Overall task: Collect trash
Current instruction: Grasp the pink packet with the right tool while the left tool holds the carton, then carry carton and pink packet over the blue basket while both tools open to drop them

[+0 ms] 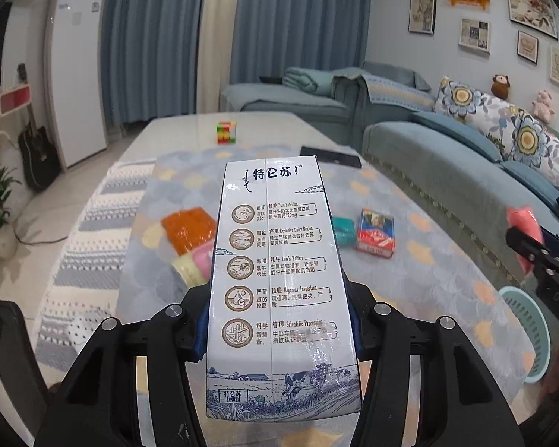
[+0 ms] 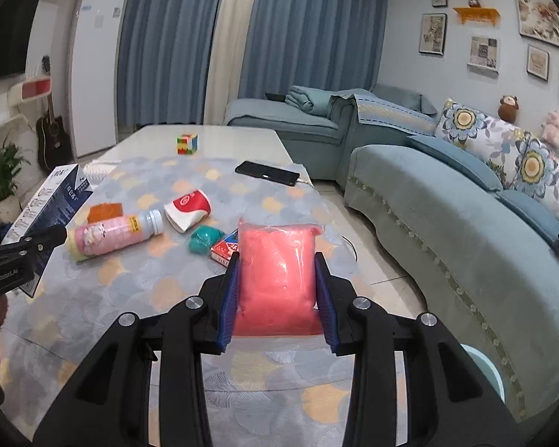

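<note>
Both tongs are loaded: your left tongs clamp a milk carton, your right tongs pinch a pink plastic packet.

You look to be mid-carry, both pieces lifted clear of the tabletop; the next move likely calls for swinging them down to the pale blue basket low on your right, off the tabletop's edge, and releasing over its mouth. Ahead of the tongs trash remains: a pink bottle, a crushed paper cup, an orange wrapper, a teal lump and a red packet. Farther off sit a phone and puzzle cube, probably not trash. Watch that the long carton does not clip your right tongs.
</note>
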The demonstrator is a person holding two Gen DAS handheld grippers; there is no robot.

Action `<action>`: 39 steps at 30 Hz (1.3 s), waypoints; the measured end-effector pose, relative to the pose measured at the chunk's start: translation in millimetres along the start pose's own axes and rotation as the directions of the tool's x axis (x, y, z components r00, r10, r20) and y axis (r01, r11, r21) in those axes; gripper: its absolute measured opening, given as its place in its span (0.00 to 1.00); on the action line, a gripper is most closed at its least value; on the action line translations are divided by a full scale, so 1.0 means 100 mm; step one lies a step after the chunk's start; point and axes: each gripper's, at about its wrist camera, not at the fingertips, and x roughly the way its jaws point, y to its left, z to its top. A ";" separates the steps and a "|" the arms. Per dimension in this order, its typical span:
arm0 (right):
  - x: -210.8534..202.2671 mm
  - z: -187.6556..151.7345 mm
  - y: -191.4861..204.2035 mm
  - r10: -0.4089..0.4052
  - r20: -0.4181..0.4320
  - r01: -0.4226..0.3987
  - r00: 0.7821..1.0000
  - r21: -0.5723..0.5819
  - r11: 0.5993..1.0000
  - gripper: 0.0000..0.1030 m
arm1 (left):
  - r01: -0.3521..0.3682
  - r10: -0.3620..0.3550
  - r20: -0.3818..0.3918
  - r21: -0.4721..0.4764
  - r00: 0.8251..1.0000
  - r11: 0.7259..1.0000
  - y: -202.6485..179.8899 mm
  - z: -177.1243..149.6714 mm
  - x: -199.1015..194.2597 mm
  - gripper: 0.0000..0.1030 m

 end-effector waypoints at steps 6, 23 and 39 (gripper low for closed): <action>-0.21 -0.03 -0.32 0.000 0.015 -0.001 1.000 0.084 0.996 0.33 | 0.027 -0.029 0.033 0.057 0.999 0.998 -0.19 -0.01 -0.08 0.50; -0.53 -0.01 -0.91 -0.076 0.086 0.061 0.993 0.165 0.984 0.33 | 0.130 -0.153 0.087 0.225 0.984 0.966 -0.77 -0.10 -0.26 0.50; -0.80 -0.21 -1.86 -0.171 0.093 0.138 0.981 0.288 0.948 0.33 | 0.318 -0.339 0.042 0.248 0.940 0.915 -1.58 -0.25 -0.34 0.50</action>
